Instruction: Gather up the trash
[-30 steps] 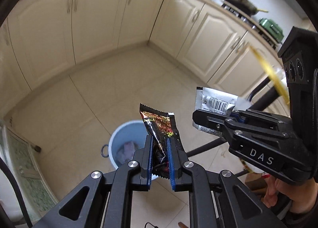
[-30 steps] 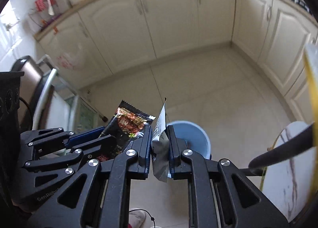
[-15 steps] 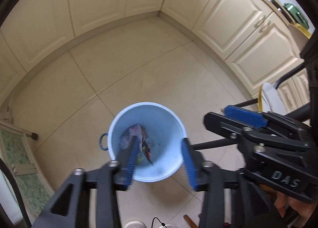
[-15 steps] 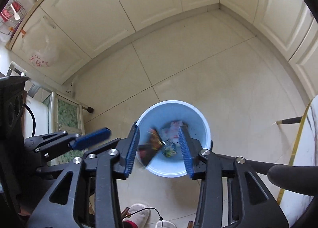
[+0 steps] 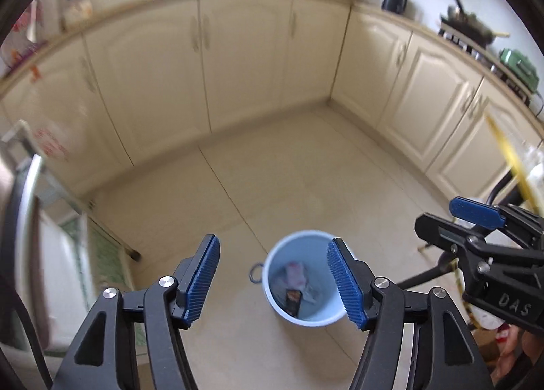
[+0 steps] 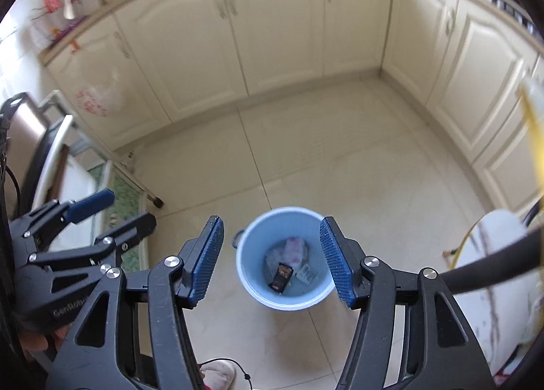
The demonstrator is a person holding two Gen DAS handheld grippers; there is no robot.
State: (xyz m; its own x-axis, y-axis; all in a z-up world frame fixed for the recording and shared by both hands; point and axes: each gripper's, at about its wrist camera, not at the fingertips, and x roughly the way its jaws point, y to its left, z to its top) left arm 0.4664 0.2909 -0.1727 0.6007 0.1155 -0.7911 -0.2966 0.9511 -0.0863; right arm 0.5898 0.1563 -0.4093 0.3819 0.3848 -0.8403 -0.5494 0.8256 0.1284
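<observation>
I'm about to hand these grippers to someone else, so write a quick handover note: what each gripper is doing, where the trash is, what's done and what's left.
Left gripper: jaws opening, nothing between them, above the floor beside the bin.
Right gripper: jaws opening, nothing between them, above the bin.
Blue bin: upright on the tile floor, in front of both grippers.
Done: the dark snack wrapper and the white packet lie inside the bin, on top of crumpled pink-and-white trash.
Left: no loose trash shows on the floor in these views; look beyond them for more before stopping.

One bucket [image 6: 251, 284], perhaps four wrappers [image 6: 281, 277]
</observation>
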